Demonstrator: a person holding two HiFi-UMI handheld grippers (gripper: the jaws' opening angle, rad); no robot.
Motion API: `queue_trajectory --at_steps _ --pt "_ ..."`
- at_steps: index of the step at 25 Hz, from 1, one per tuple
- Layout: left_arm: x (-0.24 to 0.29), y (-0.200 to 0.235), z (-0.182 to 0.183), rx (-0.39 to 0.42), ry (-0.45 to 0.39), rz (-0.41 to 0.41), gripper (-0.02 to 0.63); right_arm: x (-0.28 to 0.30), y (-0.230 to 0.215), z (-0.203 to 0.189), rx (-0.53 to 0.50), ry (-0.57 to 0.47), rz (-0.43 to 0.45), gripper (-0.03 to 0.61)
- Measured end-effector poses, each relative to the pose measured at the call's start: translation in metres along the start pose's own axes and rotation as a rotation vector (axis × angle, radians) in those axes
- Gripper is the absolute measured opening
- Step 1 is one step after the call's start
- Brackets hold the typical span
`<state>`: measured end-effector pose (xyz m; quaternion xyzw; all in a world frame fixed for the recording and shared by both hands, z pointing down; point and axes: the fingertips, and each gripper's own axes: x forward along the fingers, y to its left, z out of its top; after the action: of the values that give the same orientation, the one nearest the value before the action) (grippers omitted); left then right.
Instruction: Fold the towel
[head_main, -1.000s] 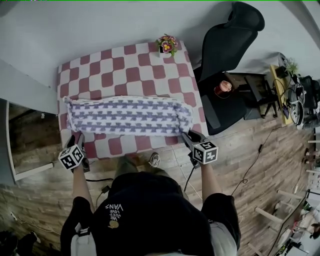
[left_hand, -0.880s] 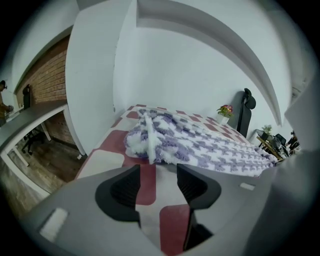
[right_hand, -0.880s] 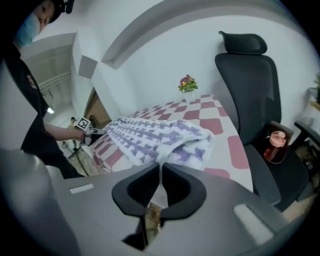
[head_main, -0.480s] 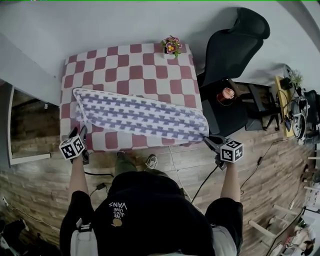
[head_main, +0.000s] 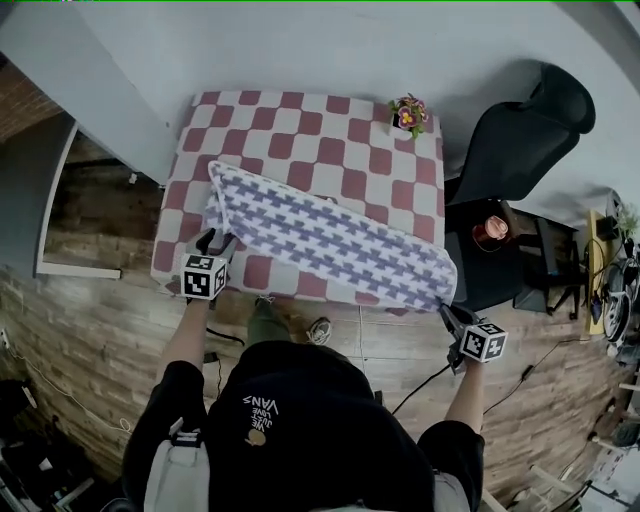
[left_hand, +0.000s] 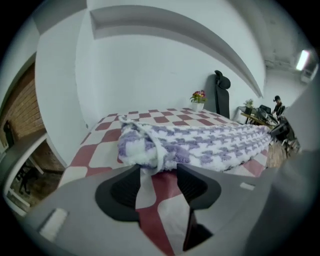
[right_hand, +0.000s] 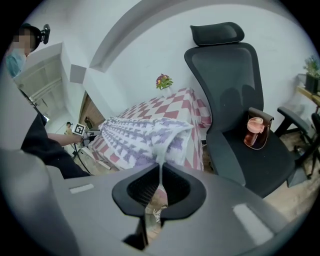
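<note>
Checkered table (head_main: 300, 120): right claw (head_main: 444, 310) pinching towel (head_main: 330, 240) corner; left claw (head_main: 218, 240) spread, bunched towel end at tips.

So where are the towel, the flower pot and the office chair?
towel (head_main: 330, 240), head view, middle of its patterned top
flower pot (head_main: 407, 113), head view, on the blossoms
office chair (right_hand: 227, 70), right gripper view, on the backrest

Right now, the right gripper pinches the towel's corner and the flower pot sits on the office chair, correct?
No. The right gripper does pinch the towel corner, but the flower pot sits on the checkered table, as the head view shows.
</note>
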<state>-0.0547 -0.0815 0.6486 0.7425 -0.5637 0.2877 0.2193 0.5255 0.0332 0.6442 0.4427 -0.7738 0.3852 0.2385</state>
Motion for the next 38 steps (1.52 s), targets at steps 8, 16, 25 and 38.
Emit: queue_trajectory --at_steps 8,16,25,38 --pt "0.006 0.012 0.019 0.071 -0.056 0.016 0.035 -0.003 -0.002 0.006 0.025 -0.01 -0.012 0.023" --pt "-0.024 0.037 0.026 0.244 0.001 -0.226 0.029 -0.007 -0.026 0.001 0.06 0.103 -0.211 0.194" --pt "-0.045 0.077 0.03 0.461 0.068 -0.369 0.026 0.003 0.019 0.093 -0.127 -0.033 -0.421 0.221" --pt "-0.067 0.112 0.065 0.711 0.031 -0.488 0.025 0.013 0.072 0.127 -0.116 0.02 -0.41 0.221"
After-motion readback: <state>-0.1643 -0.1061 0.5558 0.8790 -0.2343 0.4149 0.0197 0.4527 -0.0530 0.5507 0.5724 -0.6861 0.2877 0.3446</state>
